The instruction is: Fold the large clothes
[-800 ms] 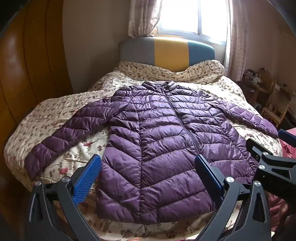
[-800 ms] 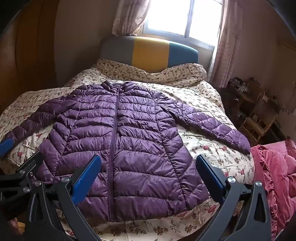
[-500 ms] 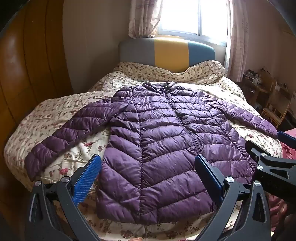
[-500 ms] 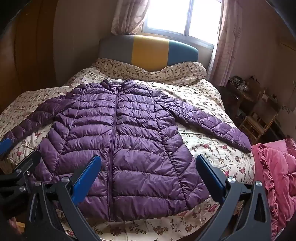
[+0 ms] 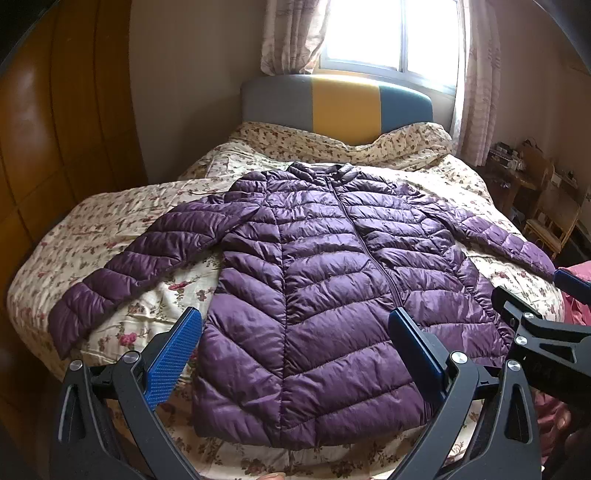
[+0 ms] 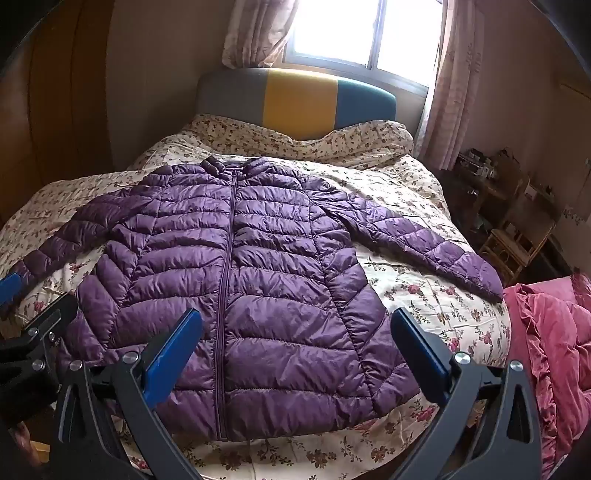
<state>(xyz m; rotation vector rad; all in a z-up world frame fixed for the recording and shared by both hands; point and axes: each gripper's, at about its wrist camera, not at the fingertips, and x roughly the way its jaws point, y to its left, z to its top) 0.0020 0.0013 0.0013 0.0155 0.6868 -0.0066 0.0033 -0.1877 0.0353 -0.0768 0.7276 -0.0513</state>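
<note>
floral bedspread (image 5: 155, 295) beneath the jaws; grey, yellow and teal headboard (image 6: 295, 99) and bright window (image 6: 354, 29) far ahead; pink blanket (image 6: 546, 332) right of them

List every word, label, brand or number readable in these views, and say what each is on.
None can be read.
Purple jacket: no label or logo visible.
Floral bedspread: pattern only, no lettering.
Items on the side table: too small and blurred to read.
</note>
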